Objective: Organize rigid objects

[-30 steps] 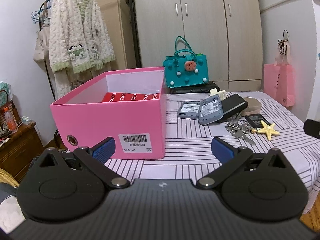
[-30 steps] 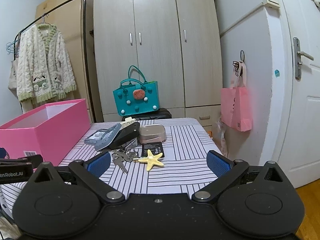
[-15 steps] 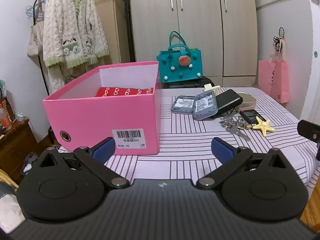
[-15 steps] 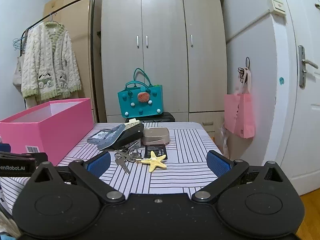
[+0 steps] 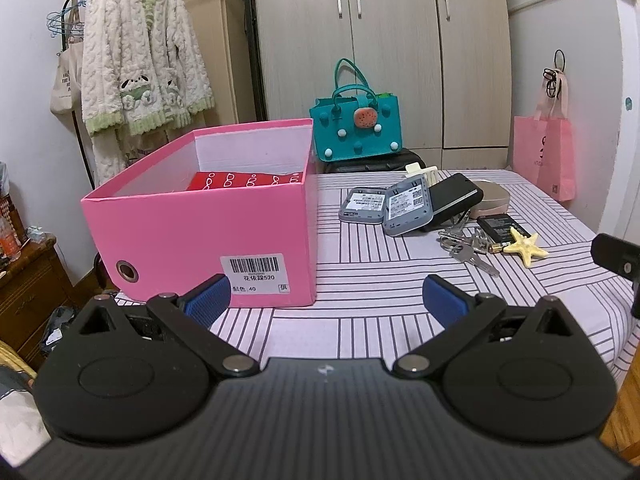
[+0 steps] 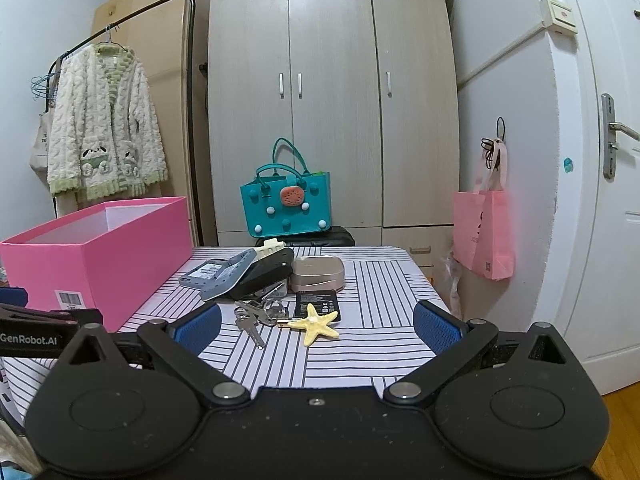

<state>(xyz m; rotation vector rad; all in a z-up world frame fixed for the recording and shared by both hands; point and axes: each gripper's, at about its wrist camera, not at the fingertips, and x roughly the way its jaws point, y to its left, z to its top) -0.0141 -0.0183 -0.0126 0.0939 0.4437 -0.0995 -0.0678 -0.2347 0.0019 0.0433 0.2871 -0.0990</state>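
Both grippers are hanging spread wide and empty at the table's near edge: the left gripper (image 5: 326,294) facing the pink box (image 5: 208,232), the right gripper (image 6: 318,322) facing the clutter right of that box. The yellow starfish (image 6: 315,324) is sitting nearest, touching the keys (image 6: 252,318), maybe overlapping the black battery (image 6: 318,304). Probably best coming straight down, pinching only the starfish.

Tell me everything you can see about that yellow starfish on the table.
The starfish is pale yellow with five short arms and a bumpy surface; it looks rigid, like dried shell or resin. It lies flat on the striped tablecloth, nearest of the clutter to the right gripper. One arm overlaps the black battery behind it, and the keys lie just to its left.
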